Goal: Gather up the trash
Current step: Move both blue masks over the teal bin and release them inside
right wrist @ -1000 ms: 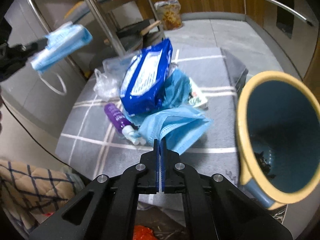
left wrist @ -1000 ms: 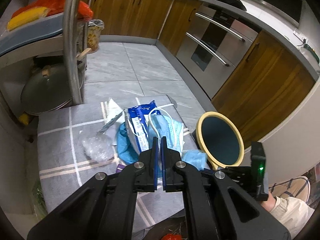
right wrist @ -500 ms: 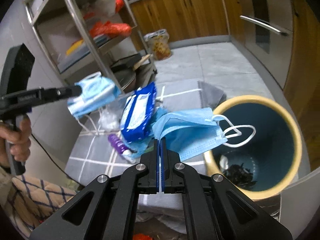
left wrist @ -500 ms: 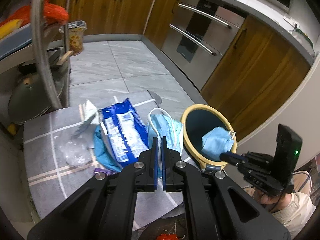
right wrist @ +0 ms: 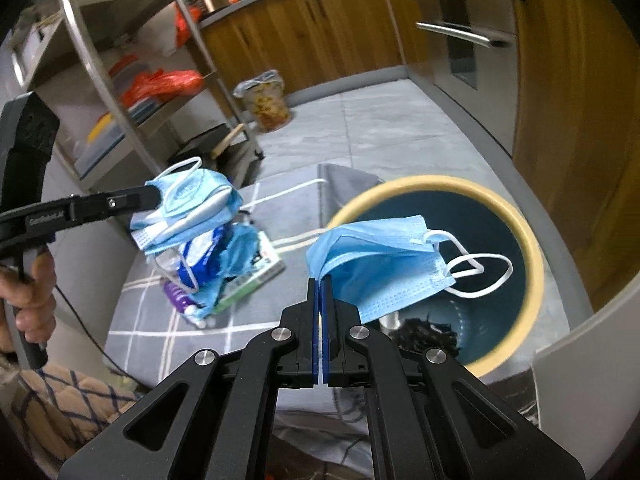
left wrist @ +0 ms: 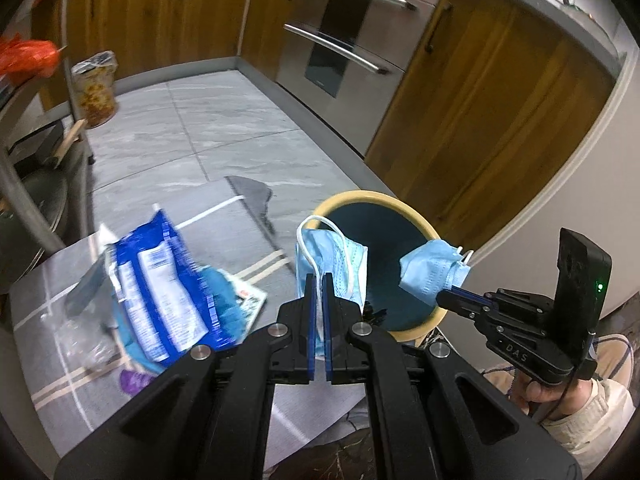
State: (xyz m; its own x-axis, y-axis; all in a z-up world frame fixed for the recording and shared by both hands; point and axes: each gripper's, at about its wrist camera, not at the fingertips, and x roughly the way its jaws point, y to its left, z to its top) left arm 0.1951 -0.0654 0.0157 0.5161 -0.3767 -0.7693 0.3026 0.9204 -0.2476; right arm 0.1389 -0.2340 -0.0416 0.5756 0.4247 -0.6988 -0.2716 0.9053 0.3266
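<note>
In the left wrist view, the left gripper (left wrist: 317,280) is clamped on a blue mask (left wrist: 334,256) beside the yellow-rimmed bin (left wrist: 416,225); grey checked cloth (left wrist: 60,368), wooden cabinets behind. In the right wrist view, the right gripper (right wrist: 320,284) pinches another mask (right wrist: 380,260) over the bin, above grey floor tiles (right wrist: 380,128).

We hold our left gripper (left wrist: 319,276) and right gripper (right wrist: 320,280) raised, jaws pinched closed, each hand (right wrist: 28,292) wrapped around its handle.

Two close wrist views, both facing the bin (left wrist: 416,222) (right wrist: 536,264)
</note>
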